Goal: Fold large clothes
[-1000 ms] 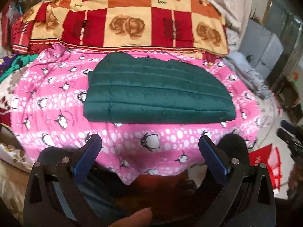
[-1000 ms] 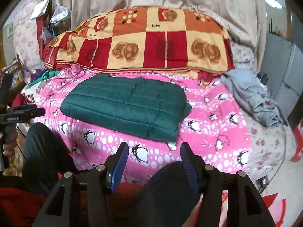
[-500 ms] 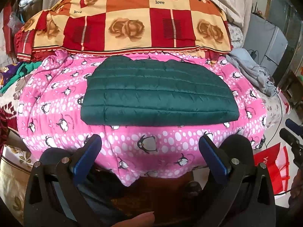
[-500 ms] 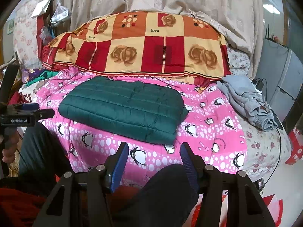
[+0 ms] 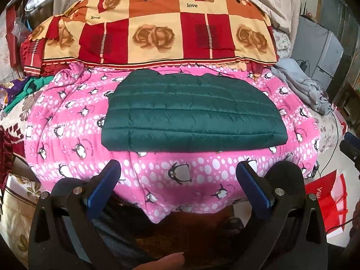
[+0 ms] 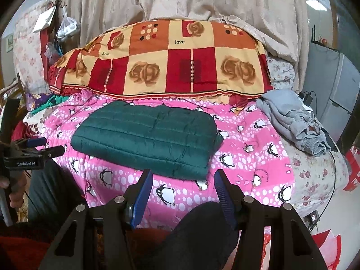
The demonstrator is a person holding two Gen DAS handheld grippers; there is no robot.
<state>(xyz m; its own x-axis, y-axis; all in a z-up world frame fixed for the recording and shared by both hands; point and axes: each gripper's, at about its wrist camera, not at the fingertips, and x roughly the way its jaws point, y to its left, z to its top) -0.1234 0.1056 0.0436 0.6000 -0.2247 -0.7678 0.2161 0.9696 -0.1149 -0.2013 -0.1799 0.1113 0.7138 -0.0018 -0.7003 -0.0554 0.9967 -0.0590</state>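
A dark green quilted jacket (image 5: 191, 114) lies folded into a flat rectangle on the pink penguin blanket (image 5: 67, 121) of the bed; it also shows in the right wrist view (image 6: 148, 135). My left gripper (image 5: 177, 173) is open and empty, held back from the bed's near edge, below the jacket. My right gripper (image 6: 183, 178) is open and empty, just short of the jacket's near right corner. The left gripper shows at the left edge of the right wrist view (image 6: 42, 146).
A red and yellow rose-patterned quilt (image 5: 157, 29) is piled behind the jacket. A grey garment (image 6: 292, 121) lies at the bed's right side. The person's dark-trousered knees (image 6: 202, 231) sit under the grippers. A grey cabinet (image 6: 333, 90) stands at right, red bags (image 5: 324, 200) on the floor.
Both grippers have drawn back and tilted up from the bed, so the jacket sits farther off and more of the quilt and curtain shows. The jacket has not moved.
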